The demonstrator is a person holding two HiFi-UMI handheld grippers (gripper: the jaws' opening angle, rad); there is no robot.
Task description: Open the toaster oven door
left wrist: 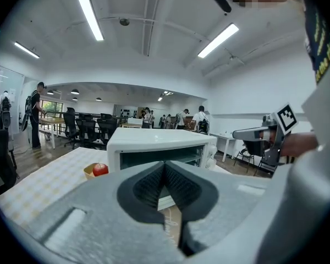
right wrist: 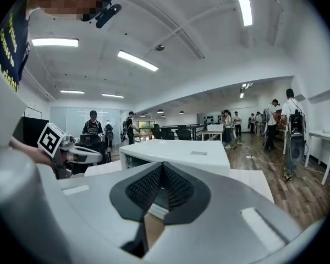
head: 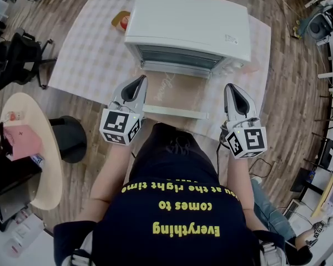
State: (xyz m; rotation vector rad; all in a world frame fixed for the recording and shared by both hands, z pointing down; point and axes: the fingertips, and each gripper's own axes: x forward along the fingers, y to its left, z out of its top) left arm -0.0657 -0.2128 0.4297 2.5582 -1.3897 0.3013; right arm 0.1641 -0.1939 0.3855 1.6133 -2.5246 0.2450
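The white toaster oven [head: 188, 24] stands on the table, seen in the left gripper view as a white box [left wrist: 159, 147] and in the right gripper view too [right wrist: 179, 153]. Its glass door [head: 172, 90] lies folded down toward me, with the white handle bar [head: 176, 112] at its near edge and the cavity [head: 177, 57] showing. My left gripper [head: 141, 80] [left wrist: 165, 164] hovers over the door's left side, shut and empty. Over the door's right side my right gripper [head: 231, 87] [right wrist: 162, 165] is also shut with nothing in it.
A red apple in a small bowl [head: 122, 21] [left wrist: 100, 169] sits left of the oven on the checked tablecloth [head: 94, 54]. To the left are a black stool [head: 69, 137], a round side table [head: 28, 148] and an office chair [head: 16, 60].
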